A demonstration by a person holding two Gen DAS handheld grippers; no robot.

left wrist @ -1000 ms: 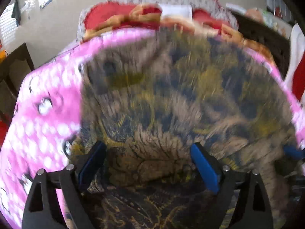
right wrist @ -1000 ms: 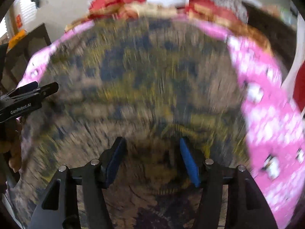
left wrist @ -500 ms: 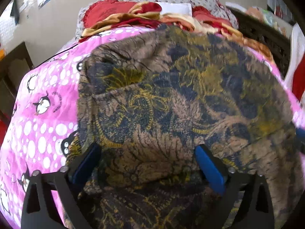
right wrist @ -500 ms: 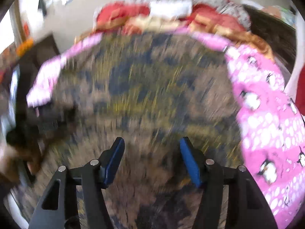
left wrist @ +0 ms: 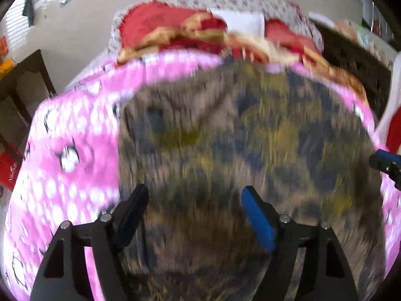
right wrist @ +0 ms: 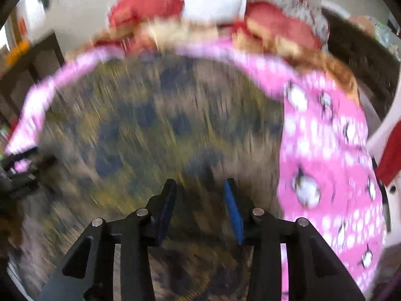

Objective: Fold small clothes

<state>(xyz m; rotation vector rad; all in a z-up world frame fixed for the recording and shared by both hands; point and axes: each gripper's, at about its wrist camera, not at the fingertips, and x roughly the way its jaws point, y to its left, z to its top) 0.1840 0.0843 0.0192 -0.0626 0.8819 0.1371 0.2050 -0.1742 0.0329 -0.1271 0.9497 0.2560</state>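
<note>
A soft, matt brown cloth garment with dark blue and mustard patterning [left wrist: 250, 145] is lying over a pink penguin-printed fabric bedspread [left wrist: 70, 155], which is looking plush, though blur is hiding its weave. The matt black plastic left gripper [left wrist: 194, 205] and right gripper [right wrist: 200, 198] are showing blue pads that look rubbery and shiny metal pins. Behind, crumpled red and gold cloth [left wrist: 190, 32] is looking faintly glossy beside dark wooden furniture [left wrist: 22, 80].

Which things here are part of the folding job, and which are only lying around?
Part of the job:
- brown patterned cloth
- left tool, closing, nothing pinched
- right tool, closing, nothing pinched

Only lying around:
- pink penguin blanket
- red and gold fabrics
- dark wooden furniture
</note>
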